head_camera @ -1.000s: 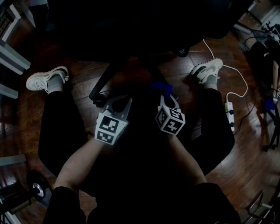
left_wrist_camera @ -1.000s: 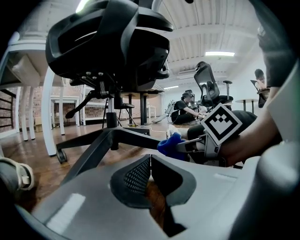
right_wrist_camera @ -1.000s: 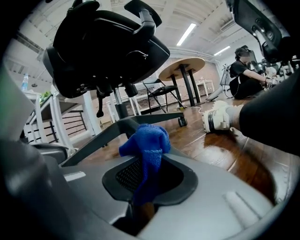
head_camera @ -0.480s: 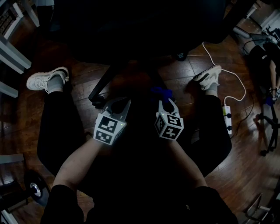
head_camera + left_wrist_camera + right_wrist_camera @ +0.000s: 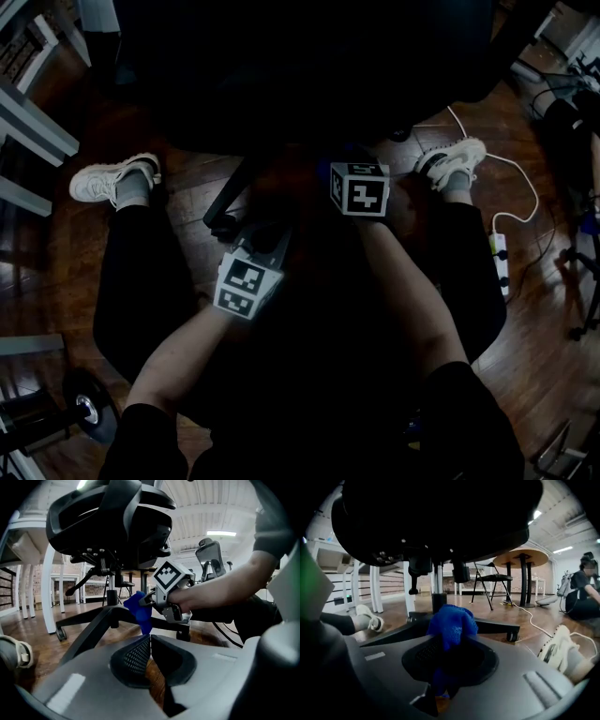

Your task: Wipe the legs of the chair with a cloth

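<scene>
head view: the person sat low on the wood floor with 2 white shoes spread either side of the black chair, whose seat filled the dark top of the picture. 1 chair leg ran down to the left from under the seat. the left gripper pointed toward that leg's low end. the right gripper sat further forward, under the seat's edge, its marker cube facing up. a white power strip lay on the floor at the right.

left gripper view: the left jaws were pressed together with nothing between them. beyond them the right gripper carried the blue cloth, which hung just in front of the chair's base, near where the legs meet the column. whether it touched a leg could not be told.

right gripper view: the right jaws were clamped on the cloth, which bunched up above their tips. behind it stood the chair's column, and another leg ran right to a caster. a round table stood well behind.
</scene>
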{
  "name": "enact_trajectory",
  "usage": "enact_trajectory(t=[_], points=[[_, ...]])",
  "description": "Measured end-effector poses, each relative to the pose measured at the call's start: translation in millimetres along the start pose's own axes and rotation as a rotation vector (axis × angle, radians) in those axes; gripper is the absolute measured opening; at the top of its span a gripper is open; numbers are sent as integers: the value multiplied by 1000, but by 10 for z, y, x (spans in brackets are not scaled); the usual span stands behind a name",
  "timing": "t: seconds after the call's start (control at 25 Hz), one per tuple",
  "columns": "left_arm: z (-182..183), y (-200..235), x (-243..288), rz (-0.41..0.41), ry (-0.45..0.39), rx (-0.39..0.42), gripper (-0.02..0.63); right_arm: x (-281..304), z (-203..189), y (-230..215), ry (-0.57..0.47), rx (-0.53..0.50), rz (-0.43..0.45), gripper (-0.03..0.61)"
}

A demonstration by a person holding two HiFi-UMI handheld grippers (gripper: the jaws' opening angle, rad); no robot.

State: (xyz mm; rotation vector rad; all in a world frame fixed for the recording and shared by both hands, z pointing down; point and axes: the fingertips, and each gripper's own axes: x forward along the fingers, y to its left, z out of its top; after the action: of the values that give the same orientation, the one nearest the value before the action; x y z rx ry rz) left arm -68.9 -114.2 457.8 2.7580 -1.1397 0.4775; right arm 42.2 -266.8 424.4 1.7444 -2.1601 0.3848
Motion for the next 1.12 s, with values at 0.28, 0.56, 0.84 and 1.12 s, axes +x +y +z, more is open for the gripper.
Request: enact_trajectory(t=[0.28,0.56,0.84,1.12], points=[[28,-233,123,-54,20,42,5,-67,-218,-63,116,-75,93,84],[52,-304,182,-79,27,56,5,-415,-595,-387,206,-10,121,84],[13,-275,191,-83,42,49,5,-684,-867,-575,203,78,115,84],[34,-378,165,-103,38,70,5,-986,-1053,-677,204,59,118,84]])
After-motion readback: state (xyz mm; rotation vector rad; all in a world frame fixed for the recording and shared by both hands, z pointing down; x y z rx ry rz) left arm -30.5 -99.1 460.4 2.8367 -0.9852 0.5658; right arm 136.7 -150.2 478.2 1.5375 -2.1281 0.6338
